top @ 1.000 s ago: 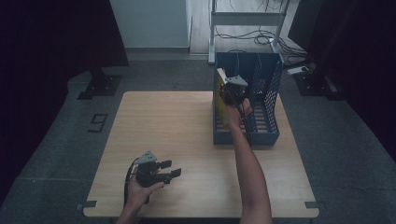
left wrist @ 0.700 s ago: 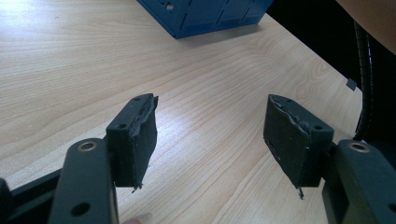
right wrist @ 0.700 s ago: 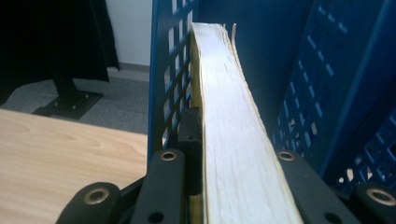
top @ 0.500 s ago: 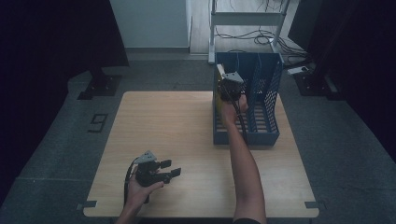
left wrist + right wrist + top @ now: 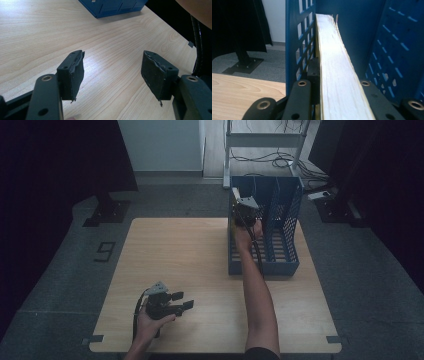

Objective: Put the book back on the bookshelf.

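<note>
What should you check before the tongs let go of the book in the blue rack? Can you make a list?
1. Right tongs clamped on the book: ok, a jaw sits on each side of its page edge.
2. Book inside the blue rack: ok, it stands in the leftmost slot beside the grid wall.
3. Book standing straight: cannot tell; its far end curves a little.
4. Book's bottom resting on the rack floor: cannot tell, hidden.
5. Left tongs out of the way: ok, open with nothing between them, low over the table, far from the rack.
6. Rack fully on the table: ok.
</note>
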A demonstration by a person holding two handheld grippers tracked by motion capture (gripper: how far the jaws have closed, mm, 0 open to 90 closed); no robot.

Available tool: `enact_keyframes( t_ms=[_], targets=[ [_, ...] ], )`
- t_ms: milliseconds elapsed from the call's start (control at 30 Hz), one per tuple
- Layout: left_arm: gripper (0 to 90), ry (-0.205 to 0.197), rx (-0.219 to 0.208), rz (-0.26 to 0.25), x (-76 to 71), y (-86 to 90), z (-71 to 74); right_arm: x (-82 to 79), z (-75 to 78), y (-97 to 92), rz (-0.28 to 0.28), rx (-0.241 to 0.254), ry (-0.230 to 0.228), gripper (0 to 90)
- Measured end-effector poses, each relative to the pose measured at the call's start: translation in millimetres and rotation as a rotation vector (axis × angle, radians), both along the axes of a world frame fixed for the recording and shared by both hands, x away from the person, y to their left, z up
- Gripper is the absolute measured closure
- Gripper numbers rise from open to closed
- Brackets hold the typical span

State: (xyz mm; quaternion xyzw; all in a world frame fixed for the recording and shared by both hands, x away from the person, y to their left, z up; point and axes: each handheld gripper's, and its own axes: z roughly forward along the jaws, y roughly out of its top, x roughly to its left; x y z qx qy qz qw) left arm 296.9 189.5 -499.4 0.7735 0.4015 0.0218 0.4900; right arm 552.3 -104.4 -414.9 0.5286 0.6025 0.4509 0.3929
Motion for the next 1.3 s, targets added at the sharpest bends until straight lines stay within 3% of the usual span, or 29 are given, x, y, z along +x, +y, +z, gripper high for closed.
enact_keyframes(
  t_ms=[333, 800, 1300],
  targets=[
    [34.7, 0.002, 0.006, -0.006, -0.5, -2.8, -1.2, 0.1, -2.6, -1.0, 0.026, -0.025, 0.0, 71.9],
    [34.6, 0.0, 0.013, -0.016, -2.5, -6.5, -0.7, -10.0, -6.0, -7.6, 0.066, -0.035, 0.004, 57.8],
    [34.5, -0.004, 0.014, -0.011, -2.9, -6.5, -0.5, -33.0, -4.5, -20.8, 0.084, -0.035, 0.004, 45.6]
  ],
)
